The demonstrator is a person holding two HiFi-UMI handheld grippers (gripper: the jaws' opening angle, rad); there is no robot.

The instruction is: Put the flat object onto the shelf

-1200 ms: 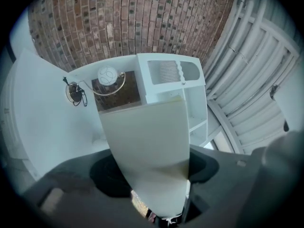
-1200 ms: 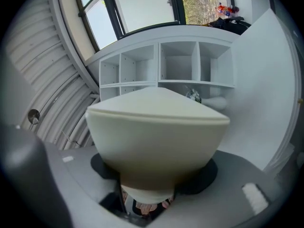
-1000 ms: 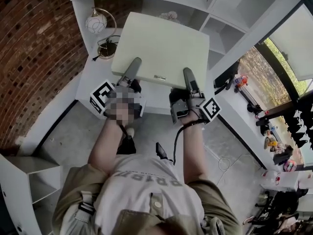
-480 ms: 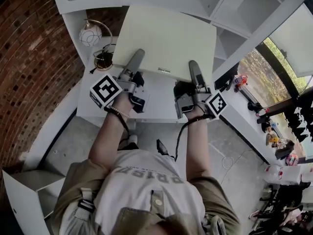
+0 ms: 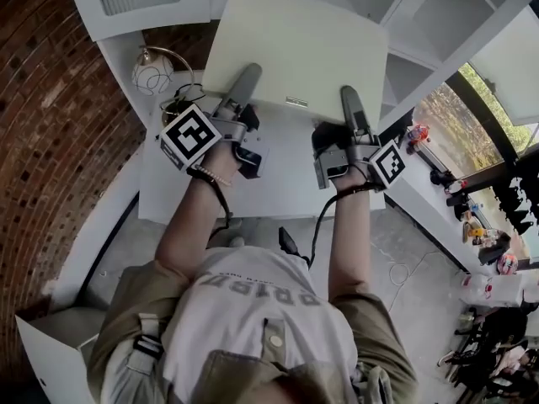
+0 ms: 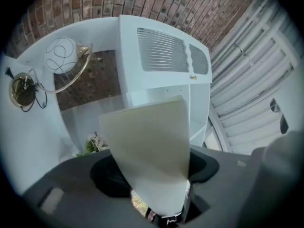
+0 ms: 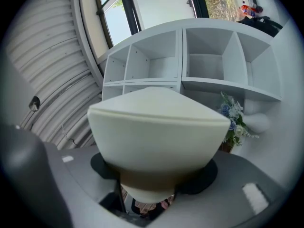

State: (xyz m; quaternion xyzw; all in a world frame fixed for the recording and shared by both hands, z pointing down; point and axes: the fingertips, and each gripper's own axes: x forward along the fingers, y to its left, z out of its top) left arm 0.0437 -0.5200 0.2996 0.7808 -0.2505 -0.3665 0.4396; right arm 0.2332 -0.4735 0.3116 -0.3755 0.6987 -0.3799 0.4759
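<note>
The flat object point(image 5: 295, 49) is a pale cream panel, held off the white table point(image 5: 278, 183) in front of the white shelf unit point(image 5: 413, 7). My left gripper point(image 5: 248, 78) is shut on its near edge at the left. My right gripper point(image 5: 349, 99) is shut on the same edge at the right. In the left gripper view the flat object point(image 6: 147, 146) rises from between the jaws and tilts upward. In the right gripper view the flat object point(image 7: 156, 132) fills the centre, clamped at its near edge. The fingertips are hidden under the panel.
A globe lamp point(image 5: 152, 74) on a brass base point(image 6: 21, 89) stands at the left by the brick wall point(image 5: 50, 99). A white louvred cabinet point(image 6: 161, 51) hangs above. Open shelf cubbies point(image 7: 204, 65) lie ahead, with a small flower bunch point(image 7: 232, 118) to the right.
Both grippers have carried the flat object up and farther toward the shelf unit. The panel's near edge now sits past the table's middle. The grip on it is unchanged.
</note>
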